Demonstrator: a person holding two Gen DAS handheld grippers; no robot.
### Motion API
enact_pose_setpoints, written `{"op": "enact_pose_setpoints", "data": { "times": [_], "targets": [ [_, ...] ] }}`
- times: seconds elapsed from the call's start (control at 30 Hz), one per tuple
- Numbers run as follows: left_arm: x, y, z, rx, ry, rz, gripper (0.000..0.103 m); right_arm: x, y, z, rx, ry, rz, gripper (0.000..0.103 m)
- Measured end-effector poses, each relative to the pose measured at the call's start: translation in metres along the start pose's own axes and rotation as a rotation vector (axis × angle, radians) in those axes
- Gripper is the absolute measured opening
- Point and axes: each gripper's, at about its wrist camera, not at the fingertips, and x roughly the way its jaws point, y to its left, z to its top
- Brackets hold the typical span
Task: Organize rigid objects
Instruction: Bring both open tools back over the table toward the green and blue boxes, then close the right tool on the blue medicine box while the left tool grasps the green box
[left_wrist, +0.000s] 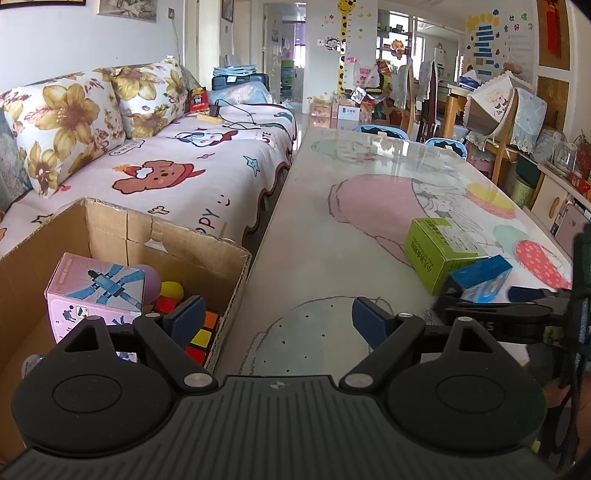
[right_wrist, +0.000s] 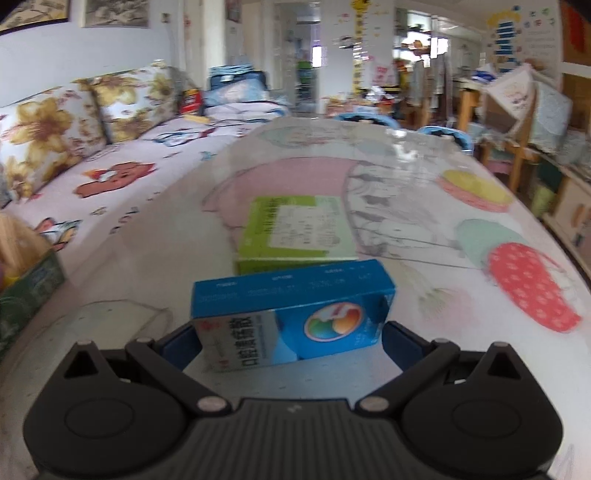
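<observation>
Blue carton (right_wrist: 291, 314) is lying on the table (right_wrist: 155, 273), sitting between the right tongs (right_wrist: 291, 341), spread wide and not pressing it. A green carton (right_wrist: 295, 232) is lying just beyond. The left tongs (left_wrist: 279, 319) are hanging released (nothing between them) beside the cardboard box (left_wrist: 207, 247) at the near left.

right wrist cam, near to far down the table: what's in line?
right gripper, jaws wide on either side of the blue box → blue box → green box → pink balloon print on the table → blue chair backs at the far edge.
</observation>
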Motion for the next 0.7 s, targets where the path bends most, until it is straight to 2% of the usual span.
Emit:
{"op": "enact_pose_setpoints", "data": {
  "times": [0.33,0.6,0.7],
  "targets": [
    [0.000,-0.011,-0.001,0.004,0.004,-0.022,0.103,-0.018,-0.049,-0.018,0.123,0.014,-0.199,0.102],
    [0.002,-0.024,-0.005,0.038,0.003,-0.018,0.103,-0.023,-0.042,-0.011,0.104,-0.059,-0.113,0.102],
    [0.002,-0.026,-0.006,0.049,-0.006,-0.016,0.103,-0.018,-0.037,-0.006,0.091,-0.074,-0.121,0.100]
  ]
}}
